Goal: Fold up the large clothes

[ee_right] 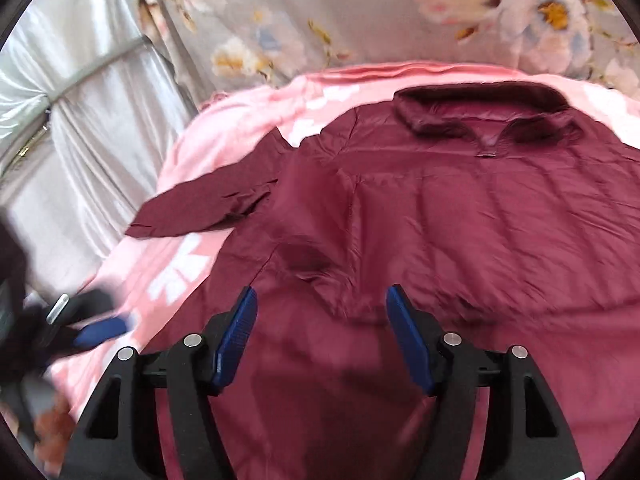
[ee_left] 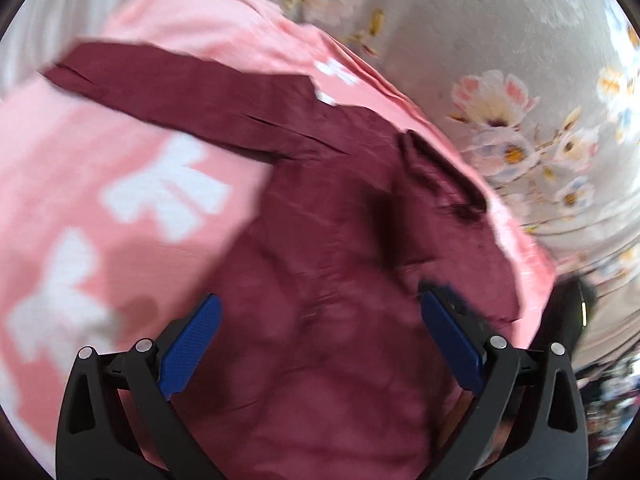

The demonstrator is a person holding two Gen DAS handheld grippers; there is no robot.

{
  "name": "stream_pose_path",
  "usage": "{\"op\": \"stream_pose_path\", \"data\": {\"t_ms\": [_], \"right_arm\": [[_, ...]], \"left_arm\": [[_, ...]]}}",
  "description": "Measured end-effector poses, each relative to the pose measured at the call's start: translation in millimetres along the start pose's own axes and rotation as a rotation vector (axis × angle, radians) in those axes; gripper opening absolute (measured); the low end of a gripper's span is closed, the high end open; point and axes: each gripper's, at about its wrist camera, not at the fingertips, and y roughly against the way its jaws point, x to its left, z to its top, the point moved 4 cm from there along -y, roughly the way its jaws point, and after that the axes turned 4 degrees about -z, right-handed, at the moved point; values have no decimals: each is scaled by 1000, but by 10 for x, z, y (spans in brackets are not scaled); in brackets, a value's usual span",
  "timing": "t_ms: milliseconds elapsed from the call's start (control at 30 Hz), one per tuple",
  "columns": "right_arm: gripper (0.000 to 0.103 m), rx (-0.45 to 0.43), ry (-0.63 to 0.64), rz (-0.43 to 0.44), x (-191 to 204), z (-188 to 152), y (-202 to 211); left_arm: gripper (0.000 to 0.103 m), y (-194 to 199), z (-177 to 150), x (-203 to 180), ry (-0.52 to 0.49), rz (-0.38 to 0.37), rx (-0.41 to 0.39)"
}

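shirt: a maroon collared shirt (ee_right: 460,216) is spread flat, front up, on a pink blanket (ee_right: 224,128); it fills the centre and right of the right wrist view
collar: the collar (ee_right: 480,114) is seen at upper centre of that view, so the shirt points away from the camera; the long axis is judged to run from lower frame to upper frame
sleeve: one sleeve (ee_right: 200,206) is stretched out toward the left of the frame, roughly across that axis
right gripper: the right gripper (ee_right: 320,340) is held low over the body cloth; its jaws stand wide apart; nothing is gripped
left gripper: the left gripper (ee_left: 320,344) is likewise wide open and empty over the shirt, in a blurred view
step: a first fold is judged to be in preparation; the sleeve is best pinched near its cuff and laid inward parallel to the long axis, the body kept smooth
surroundings: a floral sheet (ee_right: 360,12) lies beyond the blanket; silver fabric (ee_right: 80,92) is seen at upper left
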Motion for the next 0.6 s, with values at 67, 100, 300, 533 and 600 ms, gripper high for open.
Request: {"op": "stream_pose_path", "data": {"t_ms": [67,100,300,533,600], "right_arm": [[66,-36,-48,1,-139,-88,268],[66,-47,-70,-2,-223,-109,379],[66,-144,-277,-157,-1231,-238,1055],[46,-209,-614,-238,-2453,-70,1097],[41,-207,-665,-250,-2683,-7,991]], "left_arm": [[97,-251,61,-113,25,-52,35],[97,-387,87,-168,29,-70,54],[89,-1130,99,-205,137,-85,177],[33,-1275,164,-307,165,-93,186],[9,-1300,220,-313,127,-48,177]]}}
